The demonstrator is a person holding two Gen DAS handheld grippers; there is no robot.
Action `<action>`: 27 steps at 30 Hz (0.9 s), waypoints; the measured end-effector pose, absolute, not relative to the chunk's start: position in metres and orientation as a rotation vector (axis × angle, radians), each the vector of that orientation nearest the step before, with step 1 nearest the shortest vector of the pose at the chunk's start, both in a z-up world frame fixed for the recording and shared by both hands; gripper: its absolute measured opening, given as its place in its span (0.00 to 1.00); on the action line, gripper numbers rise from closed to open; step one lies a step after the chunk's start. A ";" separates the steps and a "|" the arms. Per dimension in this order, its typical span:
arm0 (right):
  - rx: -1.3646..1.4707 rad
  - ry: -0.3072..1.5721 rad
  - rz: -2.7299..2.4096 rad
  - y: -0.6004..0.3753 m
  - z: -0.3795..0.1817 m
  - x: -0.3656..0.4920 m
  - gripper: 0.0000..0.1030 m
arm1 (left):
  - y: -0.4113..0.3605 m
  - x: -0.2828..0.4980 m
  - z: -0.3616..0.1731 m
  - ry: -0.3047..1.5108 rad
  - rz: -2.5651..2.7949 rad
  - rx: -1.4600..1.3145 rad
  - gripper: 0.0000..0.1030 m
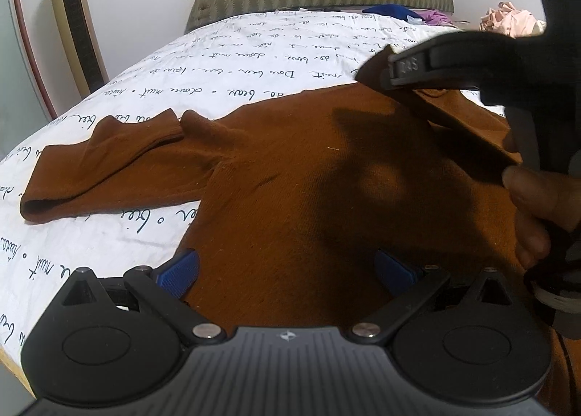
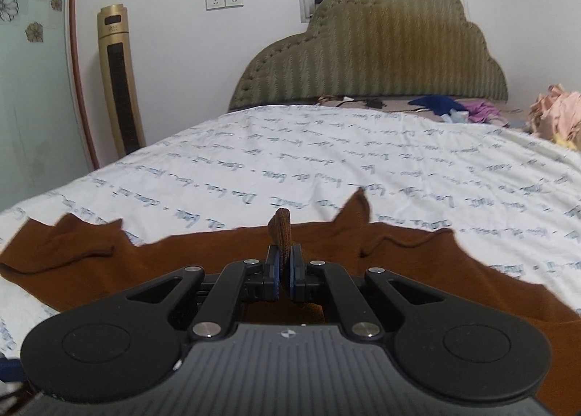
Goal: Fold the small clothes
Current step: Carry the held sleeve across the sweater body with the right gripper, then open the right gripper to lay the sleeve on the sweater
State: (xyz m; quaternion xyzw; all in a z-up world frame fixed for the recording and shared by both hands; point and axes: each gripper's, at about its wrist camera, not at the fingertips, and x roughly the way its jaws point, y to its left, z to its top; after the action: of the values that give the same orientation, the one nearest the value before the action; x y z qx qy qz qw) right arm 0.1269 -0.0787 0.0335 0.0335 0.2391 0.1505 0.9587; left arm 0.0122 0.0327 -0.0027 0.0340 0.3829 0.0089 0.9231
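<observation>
Brown knit top (image 1: 308,176) lies spread on the near part of the bed (image 1: 225,64), over a white sheet printed with script; one sleeve (image 1: 101,169) reaches out to the left, its cuff near the bed's left edge. The left gripper (image 1: 287,270) hangs over the garment's near hem with its jaws released, blue pads standing wide on either side of the cloth. The right gripper (image 2: 285,270) has its jaws clenched on a fold of the top's fabric, a tuft of knit sticking up between the pads; in the left wrist view it lifts the right side of the top off the sheet, a hand (image 1: 537,205) behind it. Beyond the garment's far edge the sheet is open up to the padded headboard (image 2: 381,64), where loose clothes (image 2: 454,105) lie at the far right. A tower fan (image 2: 120,82) stands off the bed's left side.
</observation>
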 end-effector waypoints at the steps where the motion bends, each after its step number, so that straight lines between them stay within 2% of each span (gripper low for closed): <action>1: 0.073 0.486 0.320 -0.076 0.034 0.128 0.06 | 0.033 0.012 -0.003 0.785 0.019 0.070 1.00; 12: 0.058 0.543 0.507 -0.031 0.042 0.142 0.06 | 0.050 0.010 -0.003 0.790 0.045 0.043 1.00; 15: 0.057 0.606 0.522 -0.027 0.036 0.142 0.14 | 0.053 0.009 -0.002 0.788 0.048 0.037 1.00; 16: 0.073 0.612 0.516 -0.029 0.036 0.139 0.24 | 0.054 0.009 -0.002 0.787 0.051 0.035 1.00; 17: 0.095 0.610 0.509 -0.034 0.038 0.135 0.29 | 0.055 0.010 -0.002 0.789 0.054 0.032 1.00; 22: 0.176 0.590 0.464 -0.069 0.049 0.110 0.33 | 0.056 0.011 -0.002 0.793 0.059 0.017 1.00; 27: 0.163 0.732 0.365 -0.089 0.020 0.117 0.36 | 0.055 0.011 -0.001 0.790 0.058 0.022 1.00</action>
State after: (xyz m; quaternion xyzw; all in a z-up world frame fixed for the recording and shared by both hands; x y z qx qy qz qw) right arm 0.1171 -0.0892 0.0201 0.0791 0.3555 0.1774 0.9143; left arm 0.0107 0.0550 -0.0015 0.0110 0.3847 0.0284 0.9225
